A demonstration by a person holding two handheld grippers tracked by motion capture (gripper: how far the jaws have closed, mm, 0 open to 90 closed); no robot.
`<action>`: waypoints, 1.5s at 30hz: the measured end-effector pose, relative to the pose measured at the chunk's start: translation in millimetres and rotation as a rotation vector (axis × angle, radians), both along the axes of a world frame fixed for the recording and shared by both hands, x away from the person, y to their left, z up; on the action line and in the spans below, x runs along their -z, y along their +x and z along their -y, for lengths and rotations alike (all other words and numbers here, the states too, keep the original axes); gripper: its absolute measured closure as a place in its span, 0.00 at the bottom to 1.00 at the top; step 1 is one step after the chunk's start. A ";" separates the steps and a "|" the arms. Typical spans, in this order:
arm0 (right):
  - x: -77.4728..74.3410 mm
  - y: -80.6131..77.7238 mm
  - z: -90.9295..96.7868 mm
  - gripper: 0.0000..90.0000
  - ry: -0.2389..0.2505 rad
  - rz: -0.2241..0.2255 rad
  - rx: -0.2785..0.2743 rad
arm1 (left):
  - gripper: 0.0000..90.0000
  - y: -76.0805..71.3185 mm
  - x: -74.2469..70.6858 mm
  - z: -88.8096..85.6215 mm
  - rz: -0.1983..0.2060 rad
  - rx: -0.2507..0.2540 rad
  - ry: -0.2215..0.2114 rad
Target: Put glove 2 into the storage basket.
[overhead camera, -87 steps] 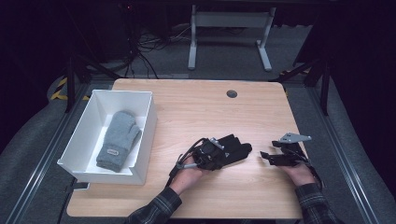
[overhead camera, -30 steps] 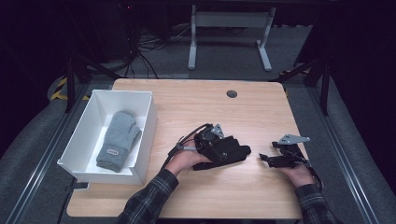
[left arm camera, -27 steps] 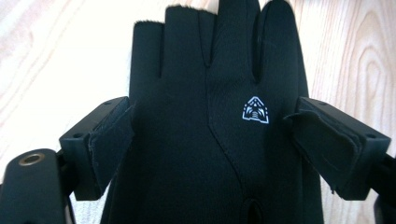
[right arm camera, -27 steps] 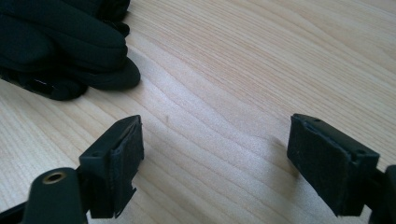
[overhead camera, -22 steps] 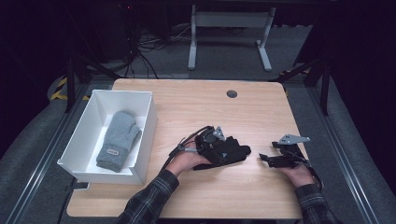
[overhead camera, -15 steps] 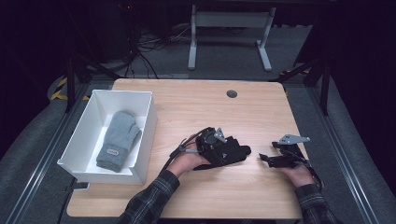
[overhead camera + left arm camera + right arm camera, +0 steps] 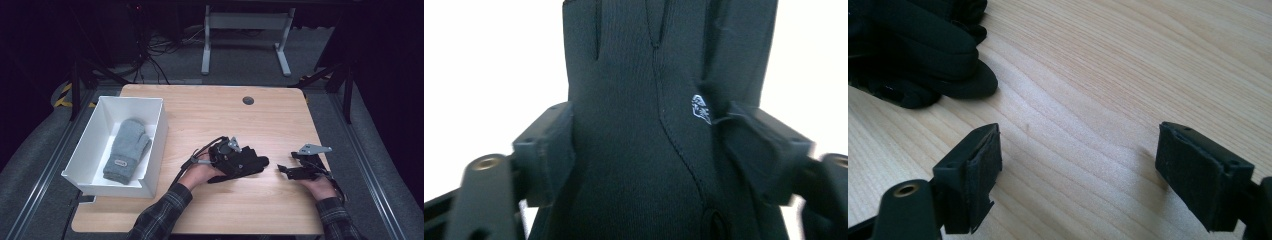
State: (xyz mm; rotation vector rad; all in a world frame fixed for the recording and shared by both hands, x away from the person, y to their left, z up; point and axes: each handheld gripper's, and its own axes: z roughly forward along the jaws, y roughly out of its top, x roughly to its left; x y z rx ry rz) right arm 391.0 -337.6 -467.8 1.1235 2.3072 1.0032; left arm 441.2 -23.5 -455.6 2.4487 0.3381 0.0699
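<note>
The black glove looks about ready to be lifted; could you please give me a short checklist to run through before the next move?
1. Black glove between the left tongs: ok; the jaws have just been closing and both pads touch its sides.
2. Grip firm enough to lift: cannot tell.
3. Right tongs open and apart from the glove: ok.
4. White bin has room beside the grey mitten: ok.
5. Table between glove and bin free of obstacles: ok.
</note>
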 end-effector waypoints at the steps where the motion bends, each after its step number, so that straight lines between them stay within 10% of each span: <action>1: 0.0 0.0 0.0 0.21 0.000 0.000 0.000 | 0.36 -0.6 -0.8 -0.3 -0.002 0.008 0.000; 11: 0.0 0.0 0.0 0.21 0.000 0.000 -0.001 | 0.72 -2.7 -2.7 -2.9 -0.084 0.036 -0.035; 26: -0.1 0.0 0.0 0.21 0.000 0.000 -0.001 | 0.73 2.6 -12.3 -9.2 -0.195 -0.039 -0.080; 45: 0.0 0.0 -0.1 0.21 -0.001 -0.001 -0.003 | 0.73 -6.7 -64.7 -24.6 -0.180 -0.139 -0.097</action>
